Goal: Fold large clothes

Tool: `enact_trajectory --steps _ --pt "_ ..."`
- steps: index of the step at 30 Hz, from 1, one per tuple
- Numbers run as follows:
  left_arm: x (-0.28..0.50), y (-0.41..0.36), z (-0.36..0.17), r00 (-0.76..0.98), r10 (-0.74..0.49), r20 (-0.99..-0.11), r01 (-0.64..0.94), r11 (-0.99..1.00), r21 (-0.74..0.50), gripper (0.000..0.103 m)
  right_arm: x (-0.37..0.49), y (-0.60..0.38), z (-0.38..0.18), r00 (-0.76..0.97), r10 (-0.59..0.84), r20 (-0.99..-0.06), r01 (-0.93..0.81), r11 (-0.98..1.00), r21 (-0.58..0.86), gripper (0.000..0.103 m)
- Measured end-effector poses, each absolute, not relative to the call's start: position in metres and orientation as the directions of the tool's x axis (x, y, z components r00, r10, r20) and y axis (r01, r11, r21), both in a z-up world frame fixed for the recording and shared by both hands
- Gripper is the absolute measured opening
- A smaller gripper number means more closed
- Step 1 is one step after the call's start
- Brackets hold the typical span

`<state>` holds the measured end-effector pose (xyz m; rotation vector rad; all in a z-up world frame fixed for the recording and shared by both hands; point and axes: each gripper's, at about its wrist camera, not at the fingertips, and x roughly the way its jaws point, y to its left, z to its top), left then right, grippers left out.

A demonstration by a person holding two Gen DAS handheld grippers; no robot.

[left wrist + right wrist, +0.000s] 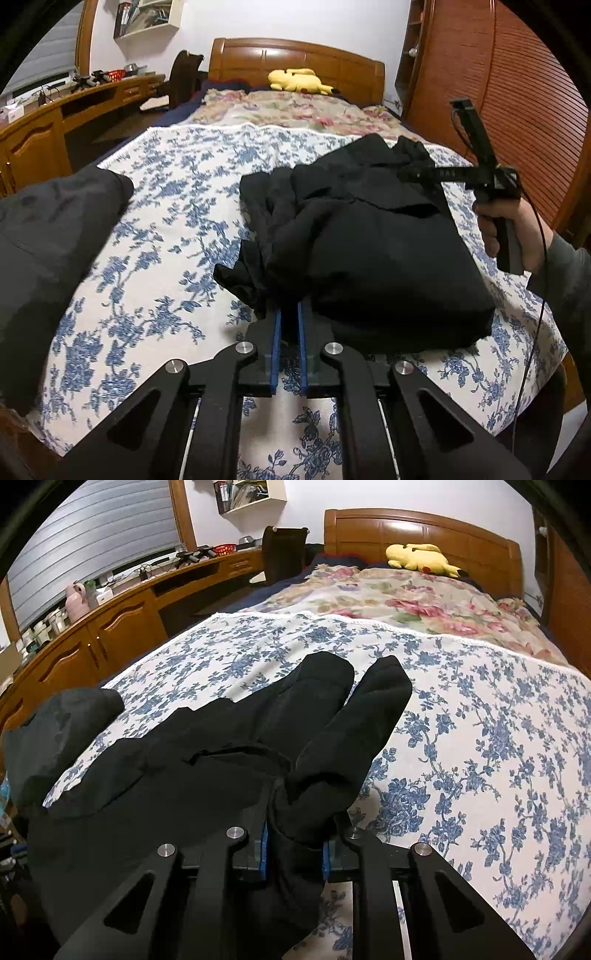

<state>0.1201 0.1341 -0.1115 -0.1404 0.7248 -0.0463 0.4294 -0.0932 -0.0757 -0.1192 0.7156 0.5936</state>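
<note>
Black garment (369, 236) bunched on floral bedspread (166, 229); both jaws clamp it; grey garment (44, 236) alongside.

no legible text, labels or numbers

A bed (480, 720) with a blue-flowered cover, a rose-patterned quilt (399, 602) behind it — a yellow plush toy (421, 557) against the wooden headboard (424, 526). At left, a long wooden bench (122, 609) — cluttered.

- Black garment (369, 236): bunched, partly folded heap on the blue-flowered bedspread (166, 221), near its foot end.
- Its near edges are lifted off the bedspread, fabric creased and drooping.
</note>
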Motion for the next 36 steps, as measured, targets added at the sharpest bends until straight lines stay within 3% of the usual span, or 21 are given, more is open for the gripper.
enact_trajectory --steps 24,36 --pt "0.075 0.17 -0.054 0.863 -0.076 -0.499 0.006 0.99 -0.141 0.005 0.374 -0.06 -0.022 0.636 0.458 -0.622 -0.594 0.804 -0.015 0.018" --pt "0.064 0.268 -0.017 0.89 0.065 -0.451 -0.111 0.991 -0.076 0.004 0.366 0.036 0.018 0.636 0.519 -0.571 -0.659 0.751 -0.051 0.018"
